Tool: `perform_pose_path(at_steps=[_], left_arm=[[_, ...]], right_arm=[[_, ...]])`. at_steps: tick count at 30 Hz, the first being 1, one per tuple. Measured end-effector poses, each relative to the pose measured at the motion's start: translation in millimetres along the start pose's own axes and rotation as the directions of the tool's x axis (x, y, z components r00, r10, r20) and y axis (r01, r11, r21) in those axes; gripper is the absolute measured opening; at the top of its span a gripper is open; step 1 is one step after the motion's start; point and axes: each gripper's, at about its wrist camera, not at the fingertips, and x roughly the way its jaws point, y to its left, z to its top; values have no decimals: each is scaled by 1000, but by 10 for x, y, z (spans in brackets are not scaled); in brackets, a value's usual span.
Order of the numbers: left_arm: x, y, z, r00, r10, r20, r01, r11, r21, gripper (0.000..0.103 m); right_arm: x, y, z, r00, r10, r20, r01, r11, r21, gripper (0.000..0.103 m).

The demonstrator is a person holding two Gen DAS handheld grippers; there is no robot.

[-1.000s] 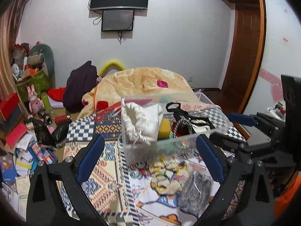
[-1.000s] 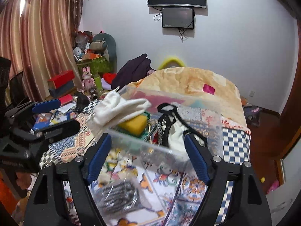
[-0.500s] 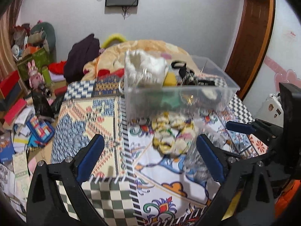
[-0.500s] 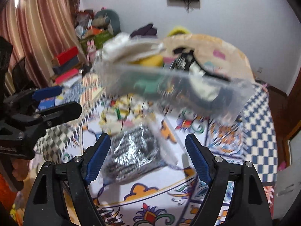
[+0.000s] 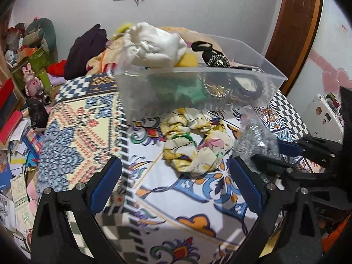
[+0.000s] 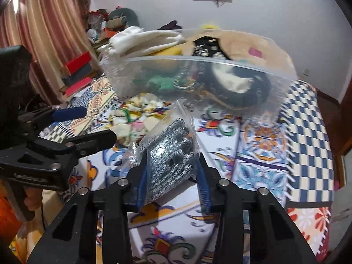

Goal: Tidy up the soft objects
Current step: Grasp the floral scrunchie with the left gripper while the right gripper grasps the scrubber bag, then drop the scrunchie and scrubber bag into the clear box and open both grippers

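A clear plastic bin (image 5: 220, 88) (image 6: 275, 83) stands at the back of the patterned table, with a white cloth pouch (image 5: 154, 46), a yellow sponge and dark straps in it. A yellow floral scrunchie (image 5: 193, 145) (image 6: 136, 114) lies in front of the bin. My right gripper (image 6: 171, 176) is shut on a clear bag of grey knit gloves (image 6: 169, 154) (image 5: 253, 136). My left gripper (image 5: 176, 184) is open and empty, just short of the scrunchie.
The patterned tablecloth (image 5: 83, 136) covers the table. Left of it, the floor holds books, boxes (image 5: 8, 110) and toys. A bed with an orange blanket lies behind the bin. A wooden door (image 5: 297, 22) stands at the right.
Both grippers have tilted down and moved toward the tabletop. My right gripper has closed from wide open onto the bag of grey gloves. The left stays open.
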Motion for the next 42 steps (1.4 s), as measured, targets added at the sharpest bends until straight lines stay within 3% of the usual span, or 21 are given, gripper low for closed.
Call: perform_pose_path(at_steps=[5, 13, 15, 18, 30, 35, 42], left_arm=[[210, -60, 69, 1000, -4, -15, 4, 1000, -12, 98], [307, -259, 87, 1000, 12, 3, -12, 998, 56, 63], [289, -309, 74, 1000, 0, 6, -1, 997, 83, 44], [251, -359, 66, 1000, -29, -2, 29, 995, 93, 29], [-421, -377, 194, 987, -85, 135, 70, 991, 113, 26], [-689, -396, 368, 971, -117, 211, 96, 990, 107, 26], [-821, -430, 726, 947, -102, 304, 77, 993, 93, 26]], right_arm=[[-137, -181, -35, 999, -39, 21, 38, 998, 54, 32], [-296, -328, -46, 996, -69, 57, 63, 991, 116, 31], [-332, -345, -20, 995, -76, 70, 67, 991, 119, 31], [-390, -342, 20, 993, -79, 88, 68, 991, 117, 31], [-628, -321, 280, 978, -94, 185, 78, 993, 93, 31], [-734, -339, 458, 964, -105, 244, 87, 993, 84, 31], [-829, -360, 690, 940, -131, 314, 114, 991, 71, 31]])
